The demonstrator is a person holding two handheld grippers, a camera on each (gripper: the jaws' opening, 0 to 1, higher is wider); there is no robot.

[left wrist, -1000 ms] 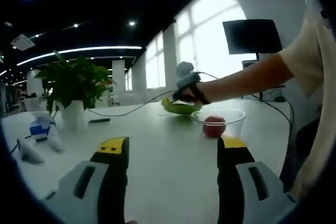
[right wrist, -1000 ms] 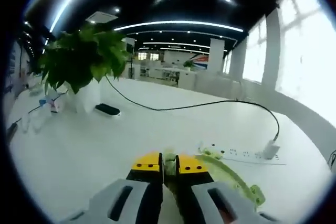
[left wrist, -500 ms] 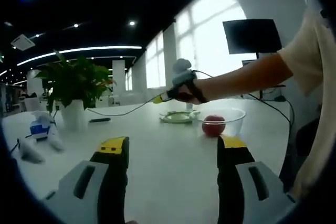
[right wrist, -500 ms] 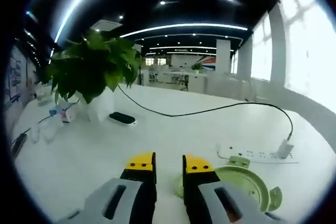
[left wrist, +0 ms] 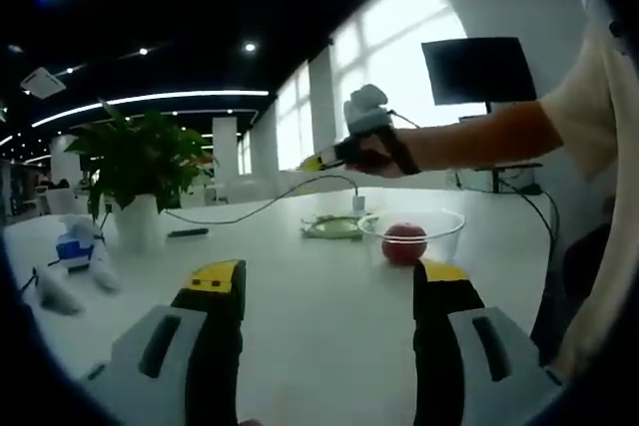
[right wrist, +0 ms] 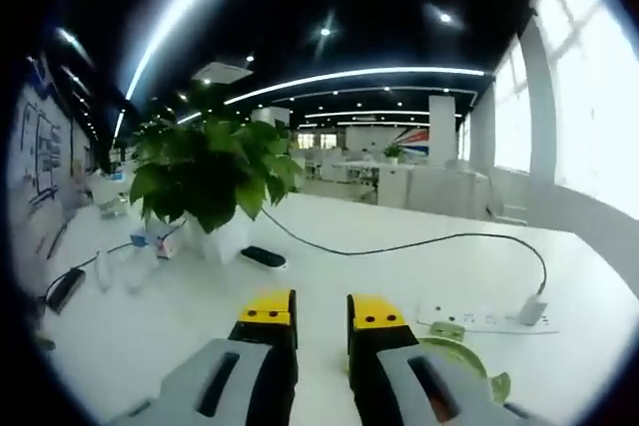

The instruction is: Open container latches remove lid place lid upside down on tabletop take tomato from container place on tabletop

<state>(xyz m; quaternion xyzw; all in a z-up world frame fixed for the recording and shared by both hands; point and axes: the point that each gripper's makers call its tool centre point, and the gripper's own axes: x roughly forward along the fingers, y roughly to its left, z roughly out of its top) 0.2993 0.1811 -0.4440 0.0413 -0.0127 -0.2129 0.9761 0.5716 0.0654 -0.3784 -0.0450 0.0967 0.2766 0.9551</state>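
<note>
green lid [right wrist: 461,358] on table | power strip [right wrist: 484,318] behind | plant [right wrist: 213,172] left

Overall light: bright office interior under a dark ceiling with strong contrast between the two.
Ceiling lights: long curved light strips [right wrist: 339,75] and small round spots, bent into arcs by the fisheye lens.
Daylight: tall windows [left wrist: 394,77] blow out to near white in the left gripper view; the window [right wrist: 589,117] in the right gripper view is equally overexposed.
Desk: the white desk [left wrist: 319,276] reflects light evenly, with only faint, soft shadows.
Silhouette: a monitor [left wrist: 477,69] reads as a black shape against the glare.
Sharpness: both views are soft and slightly hazy; distant office detail is blurred.
Distortion: straight lines curve strongly toward the edges.
</note>
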